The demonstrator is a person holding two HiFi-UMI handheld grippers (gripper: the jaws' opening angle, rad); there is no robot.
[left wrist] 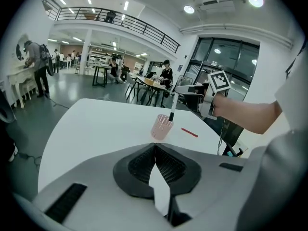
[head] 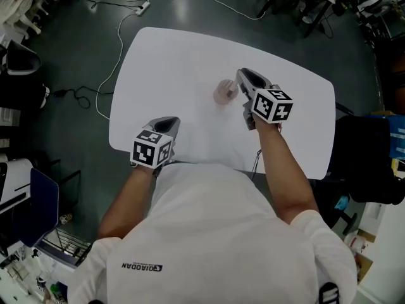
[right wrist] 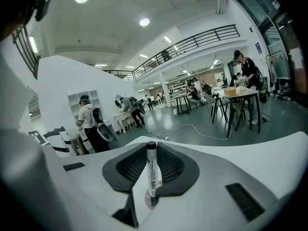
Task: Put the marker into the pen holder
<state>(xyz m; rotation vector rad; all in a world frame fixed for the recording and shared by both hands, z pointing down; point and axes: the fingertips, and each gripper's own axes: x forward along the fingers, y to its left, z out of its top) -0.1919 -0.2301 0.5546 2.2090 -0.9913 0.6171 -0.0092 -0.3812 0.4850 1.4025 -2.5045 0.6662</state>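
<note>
- Head view: your right gripper (head: 241, 76) reaches out over the white worktop (head: 164, 68), its tip just beside the pink pen holder (head: 224, 92), which stands upright near the middle of the worktop.
- Head view: your left gripper (head: 167, 123) sits low at the near edge of the worktop, well apart from the pen holder.
- Left gripper view: your left gripper (left wrist: 155, 148) has its jaws pressed together with nothing between them.
- Left gripper view: past it, the pen holder (left wrist: 162, 126) stands on the worktop (left wrist: 91, 124), and your right gripper (left wrist: 185, 90) holds the marker (left wrist: 172, 106) upright above it. The marker's dark lower end is at the holder's mouth; you cannot tell whether it is inside yet.
- Left gripper view: a thin red stick (left wrist: 189, 132) lies flat on the worktop just beside the holder.
- Right gripper view: your right gripper (right wrist: 151, 153) clamps the marker (right wrist: 151, 170) between its pads, with one dark end above the pads. A pink patch of the pen holder (right wrist: 146, 199) shows at the marker's lower end.
</note>
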